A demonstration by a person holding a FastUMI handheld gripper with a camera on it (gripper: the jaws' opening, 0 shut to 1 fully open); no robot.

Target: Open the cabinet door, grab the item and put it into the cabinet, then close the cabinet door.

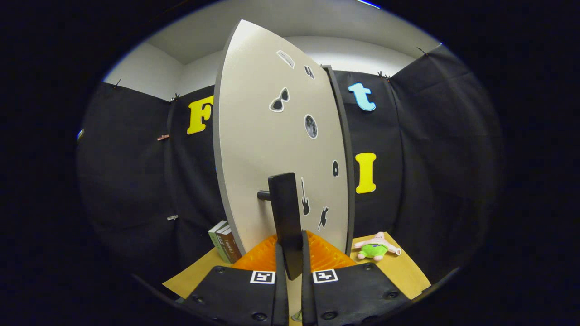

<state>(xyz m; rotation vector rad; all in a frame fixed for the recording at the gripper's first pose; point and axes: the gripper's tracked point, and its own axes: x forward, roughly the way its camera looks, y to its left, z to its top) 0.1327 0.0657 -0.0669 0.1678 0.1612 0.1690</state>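
Note:
The cabinet door (267,136) is a tall pale panel with small black stickers, swung partly open toward me. Its dark bar handle (285,213) sticks out on a short post, and the lower end of the bar sits between my fingers. My gripper (293,258) is shut on the handle, both fingers pressed against the bar. The dark edge of the cabinet body (346,172) shows just right of the door. A small plush toy (376,248), pink with a green middle, lies on the wooden table (398,267) to the right of the cabinet.
Two or three books (225,242) stand upright on the table left of the door's lower edge. Black cloth walls close the booth on all sides behind the cabinet.

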